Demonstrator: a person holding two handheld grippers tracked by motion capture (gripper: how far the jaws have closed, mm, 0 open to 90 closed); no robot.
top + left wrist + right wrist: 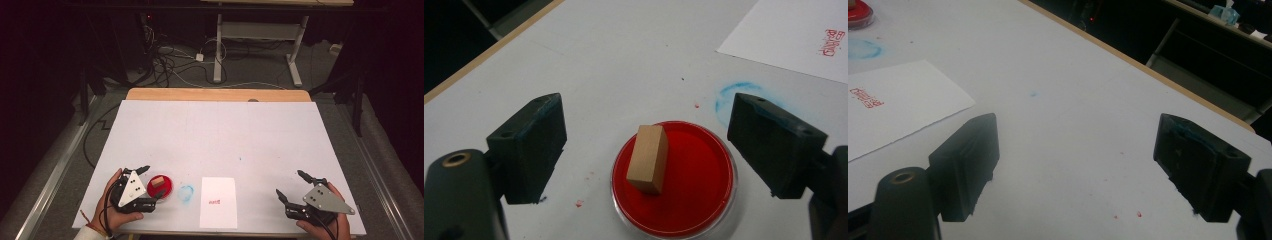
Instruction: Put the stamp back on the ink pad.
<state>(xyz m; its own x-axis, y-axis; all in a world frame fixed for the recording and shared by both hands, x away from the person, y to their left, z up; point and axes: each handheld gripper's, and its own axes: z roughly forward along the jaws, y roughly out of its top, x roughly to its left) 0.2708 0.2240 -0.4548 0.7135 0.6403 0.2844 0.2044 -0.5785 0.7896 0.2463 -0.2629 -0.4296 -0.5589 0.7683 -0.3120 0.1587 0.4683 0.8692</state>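
1. My left hand-held gripper (646, 150) sits low at the near left of the desk (215, 135), jaws spread wide and holding nothing.
2. Between those jaws, untouched by either: a wooden stamp block (648, 158), tilted, standing in the red ink pad (696, 185). The pad is a round shallow dish with a clear rim.
3. In the high view the block (157, 182) rests on the pad (164, 188) just beside my left gripper (148, 186), to its right.
4. A blue smudge ring (186, 194) marks the desk surface just right of the pad; it also shows in the left gripper view (734, 95), beyond the pad.
5. A white sheet of paper (218, 201) lies further right, near the front edge, with a small red stamped mark (213, 202) on it.
6. My right hand-held gripper (292, 186) rests at the near right corner, well apart from the paper, jaws spread, empty. Its own view (1075, 170) shows bare desk between the jaws, with a few red specks.
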